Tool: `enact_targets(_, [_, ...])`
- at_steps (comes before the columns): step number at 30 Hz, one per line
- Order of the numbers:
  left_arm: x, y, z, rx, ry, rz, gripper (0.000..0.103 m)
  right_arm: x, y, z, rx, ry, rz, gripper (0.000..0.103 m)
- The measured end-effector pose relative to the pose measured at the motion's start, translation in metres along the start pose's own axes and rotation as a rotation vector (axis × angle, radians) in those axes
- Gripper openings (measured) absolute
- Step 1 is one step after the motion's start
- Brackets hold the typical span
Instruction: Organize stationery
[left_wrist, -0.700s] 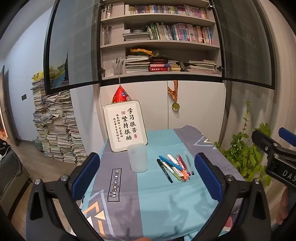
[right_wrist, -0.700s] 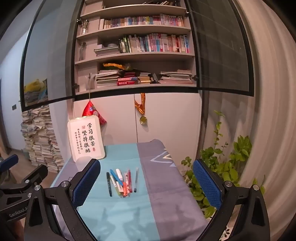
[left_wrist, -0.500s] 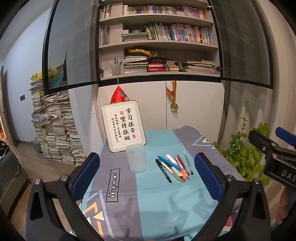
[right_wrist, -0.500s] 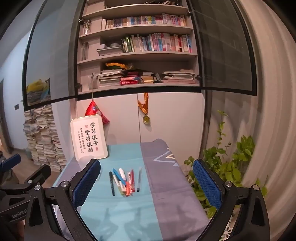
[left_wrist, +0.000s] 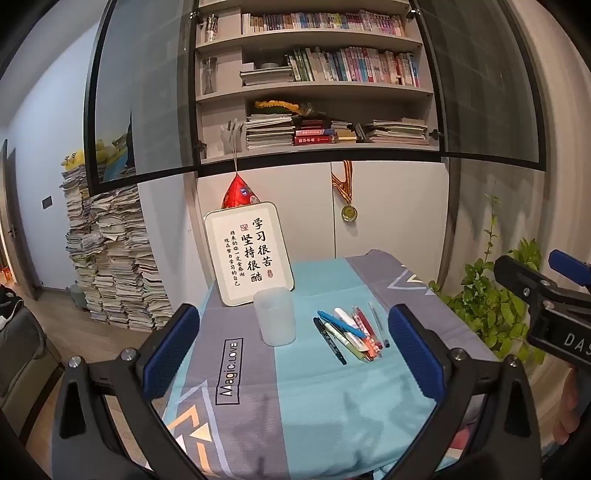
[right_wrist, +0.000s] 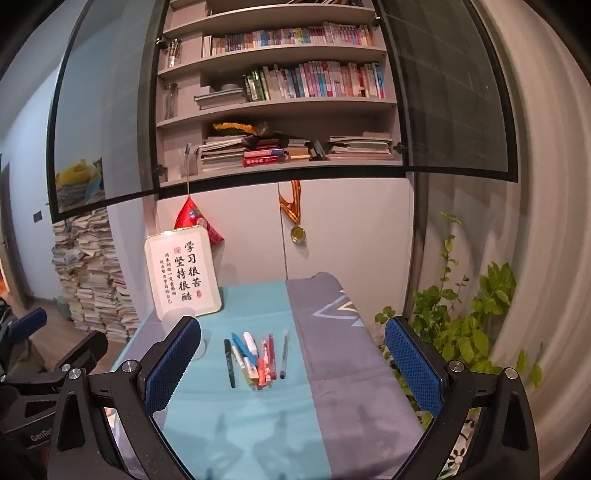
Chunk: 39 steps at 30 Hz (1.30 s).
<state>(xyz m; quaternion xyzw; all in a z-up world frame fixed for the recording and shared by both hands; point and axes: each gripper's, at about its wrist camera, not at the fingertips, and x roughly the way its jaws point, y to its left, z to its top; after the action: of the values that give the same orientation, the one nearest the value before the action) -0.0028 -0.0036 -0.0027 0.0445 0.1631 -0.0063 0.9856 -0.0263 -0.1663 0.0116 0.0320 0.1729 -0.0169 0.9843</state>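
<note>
Currently held above the near edge of the table: left gripper (left_wrist: 293, 345), jaws spread wide, nothing between the blue pads (left_wrist: 171, 349). Likewise right gripper (right_wrist: 291, 363), jaws spread wide, empty, raised over the near part of the tablecloth (right_wrist: 240, 424). Frosted translucent cup (left_wrist: 275, 315) standing upright on the cloth, near the boundary of the grey and teal stripes, just in front of the calligraphy sign (left_wrist: 249, 253). Cluster of pens (left_wrist: 349, 332) lying flat on the teal stripe, beside the cup on its right, apart from it. Black pen (right_wrist: 229, 362) at the left edge of the cluster; blue pen (right_wrist: 242, 347) lying diagonally across its neighbours; white marker (right_wrist: 250, 341) next to it; red and orange pens (right_wrist: 266, 360) packed side by side; slim grey pen (right_wrist: 284, 354) at the right edge, slightly separated. Exact pen count not determinable because of overlap. Cup mostly hidden behind the left finger in the right wrist view. Sign leaning against the cabinet (left_wrist: 388, 206) at the far table edge. Medal (left_wrist: 348, 212) hanging on the cabinet door. Bookshelf (right_wrist: 280, 110) above, paper stacks (left_wrist: 110, 258) to the left, green plant (right_wrist: 461, 325) to the right of the table.
</note>
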Motion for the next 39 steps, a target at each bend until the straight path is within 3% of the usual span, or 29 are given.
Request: enact_targets(39, [0.005,0.003,0.0,-0.005,-0.003,0.008,0.102,0.01,0.001,-0.001,-0.006,0.007,0.03,0.1])
